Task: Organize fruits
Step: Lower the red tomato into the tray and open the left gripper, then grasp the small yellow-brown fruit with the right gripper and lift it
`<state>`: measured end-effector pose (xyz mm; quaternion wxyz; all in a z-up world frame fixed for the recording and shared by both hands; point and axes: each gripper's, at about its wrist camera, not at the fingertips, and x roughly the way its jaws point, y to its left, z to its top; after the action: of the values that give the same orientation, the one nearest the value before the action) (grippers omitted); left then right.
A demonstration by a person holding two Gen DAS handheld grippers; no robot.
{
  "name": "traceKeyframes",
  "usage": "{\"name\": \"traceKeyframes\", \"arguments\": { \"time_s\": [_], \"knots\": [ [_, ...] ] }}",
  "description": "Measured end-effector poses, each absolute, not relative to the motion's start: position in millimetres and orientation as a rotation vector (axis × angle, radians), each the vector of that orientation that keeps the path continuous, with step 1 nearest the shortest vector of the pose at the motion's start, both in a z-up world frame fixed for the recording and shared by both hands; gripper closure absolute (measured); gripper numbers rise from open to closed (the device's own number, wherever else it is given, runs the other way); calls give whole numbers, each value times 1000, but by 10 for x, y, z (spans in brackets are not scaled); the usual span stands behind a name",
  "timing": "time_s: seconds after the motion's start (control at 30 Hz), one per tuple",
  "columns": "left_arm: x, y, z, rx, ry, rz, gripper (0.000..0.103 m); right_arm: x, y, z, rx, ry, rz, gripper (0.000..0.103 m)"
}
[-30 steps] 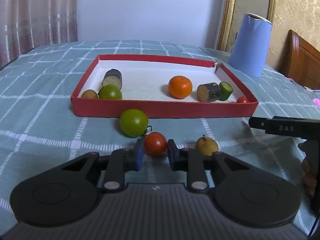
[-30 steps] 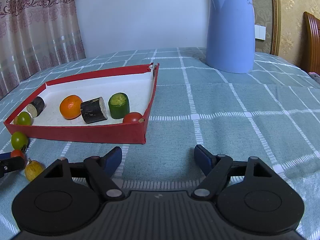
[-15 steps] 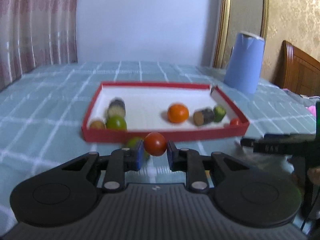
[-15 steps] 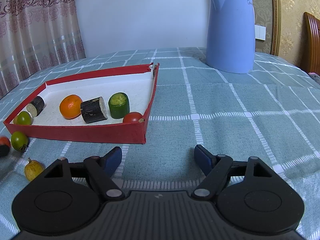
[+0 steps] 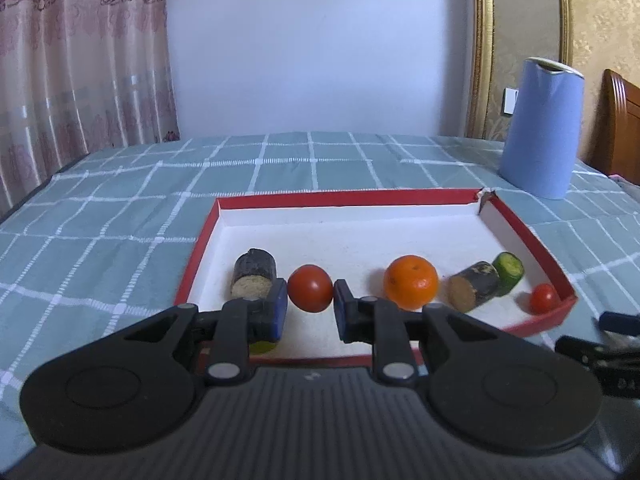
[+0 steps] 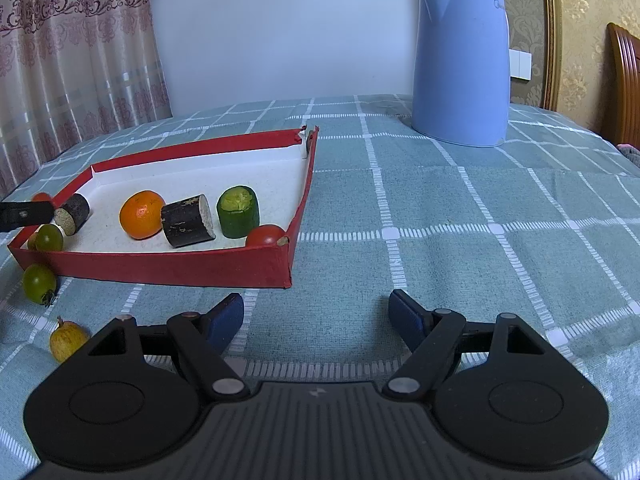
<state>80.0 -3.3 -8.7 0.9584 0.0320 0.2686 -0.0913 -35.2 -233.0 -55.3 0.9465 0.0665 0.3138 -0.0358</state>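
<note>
My left gripper (image 5: pixel 310 306) is shut on a red tomato (image 5: pixel 310 288) and holds it above the near left part of the red tray (image 5: pixel 352 197). The tray holds an orange (image 5: pixel 411 287), two dark cut stems (image 5: pixel 253 276), a green cucumber piece (image 5: pixel 508 271) and a small red tomato (image 5: pixel 543 298). My right gripper (image 6: pixel 316 318) is open and empty above the cloth, in front of the tray's right corner (image 6: pixel 285 268). A green tomato (image 6: pixel 39 283) and a yellowish fruit (image 6: pixel 67 339) lie on the cloth outside the tray.
A blue kettle (image 6: pixel 461 62) stands at the back right, also in the left wrist view (image 5: pixel 540 128). A checked teal cloth (image 6: pixel 460 216) covers the table. A curtain (image 5: pixel 80 60) hangs at the left, and a wooden chair (image 5: pixel 622 124) is at the right.
My left gripper has lifted the red tomato off the cloth and carried it forward over the tray. The right gripper has not moved.
</note>
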Motion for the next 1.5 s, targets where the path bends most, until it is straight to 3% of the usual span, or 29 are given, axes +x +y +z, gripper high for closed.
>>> {"name": "traceKeyframes", "arguments": {
  "time_s": [0.97,1.17,1.3,1.5],
  "knots": [
    [1132,-29,-302,53,611,-186,80,-344,-2324,-559,124,642,-75,23],
    [892,169,-145,6,585,-167,73,-344,-2326,-558,119,644,-76,23],
    [552,296,-79,34,556,-155,61,-341,-2309,-557,110,647,-77,22],
    [180,413,-204,20,602,-182,59,-338,-2289,-556,99,650,-80,22]
  ]
}}
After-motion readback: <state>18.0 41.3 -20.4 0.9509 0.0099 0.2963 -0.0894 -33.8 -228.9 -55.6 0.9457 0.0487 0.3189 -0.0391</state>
